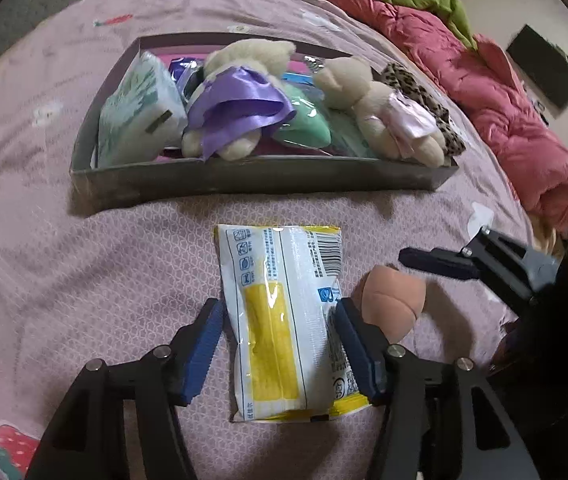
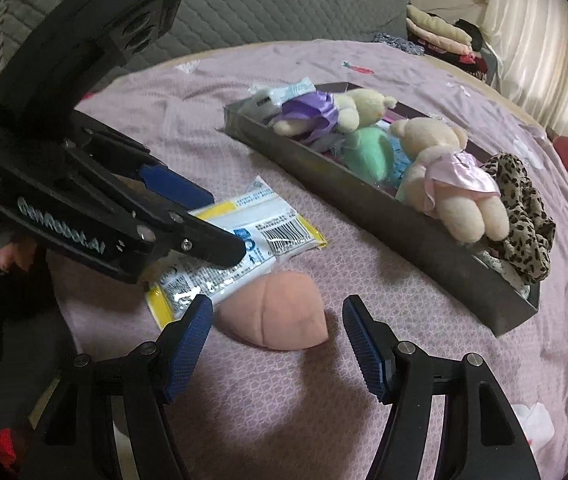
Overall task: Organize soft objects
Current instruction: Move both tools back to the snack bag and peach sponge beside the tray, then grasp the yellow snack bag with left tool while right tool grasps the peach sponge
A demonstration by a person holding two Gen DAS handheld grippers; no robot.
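A white and yellow tissue pack (image 1: 284, 320) lies on the pink bedspread, between the open fingers of my left gripper (image 1: 280, 344); the pads stand at its sides, and I cannot tell if they touch. It also shows in the right wrist view (image 2: 240, 240). A peach sponge (image 1: 391, 300) lies just right of it. My right gripper (image 2: 278, 340) is open around the peach sponge (image 2: 280, 316), not touching. A shallow dark box (image 1: 244, 180) holds two teddy bears (image 1: 236, 92), a green sponge (image 1: 303, 124), a tissue pack and a leopard scrunchie.
A red quilt (image 1: 495, 92) with a green cloth lies along the bed's right side. The box (image 2: 403, 232) sits beyond both grippers. Folded clothes (image 2: 443, 32) are stacked at the far edge. The left gripper (image 2: 204, 236) crosses the right wrist view.
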